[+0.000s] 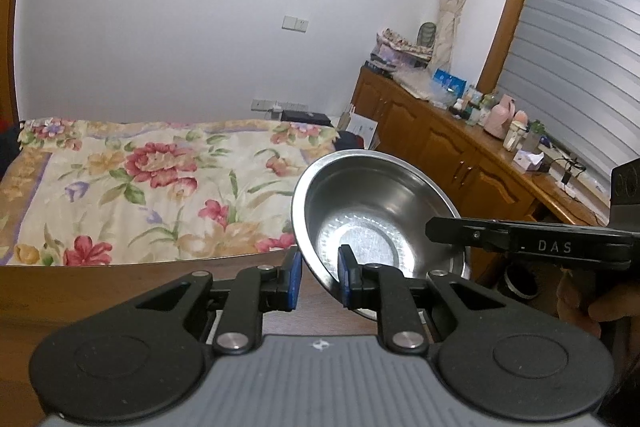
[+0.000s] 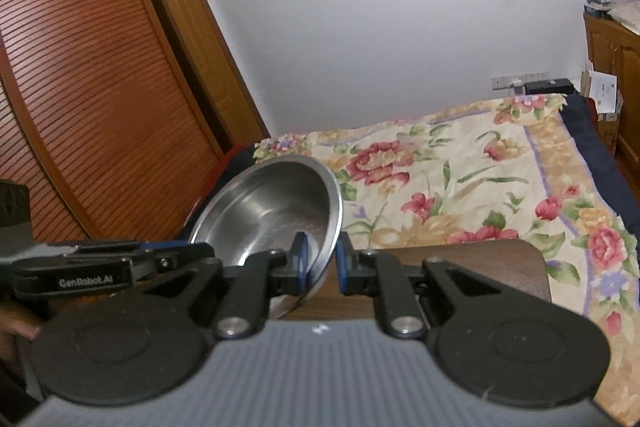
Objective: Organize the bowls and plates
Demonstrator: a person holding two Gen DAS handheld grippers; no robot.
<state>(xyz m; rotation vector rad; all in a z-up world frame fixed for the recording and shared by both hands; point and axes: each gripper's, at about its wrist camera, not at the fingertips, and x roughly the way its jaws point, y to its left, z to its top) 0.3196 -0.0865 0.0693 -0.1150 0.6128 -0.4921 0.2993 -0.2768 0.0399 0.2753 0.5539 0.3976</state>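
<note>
Bowl's up in the air on my feed: one stainless steel bowl [image 1: 380, 219], tilted, pinched from both sides. My left claw [image 1: 319, 279] has its blue pads clamped on the near rim, one pad inside, one outside. My right claw [image 2: 320, 261] is doing the same on the opposite rim, closed on the metal edge. In the left wrist view I can see the right claw reaching in from the right, and a hand [image 1: 592, 303] behind it. The bowl hangs above the dark wooden bench [image 2: 480, 267], not touching it as far as I can tell. Behind it there's a bed with a floral bedspread [image 1: 140, 187], plus a cluttered wooden sideboard [image 1: 460, 155].
</note>
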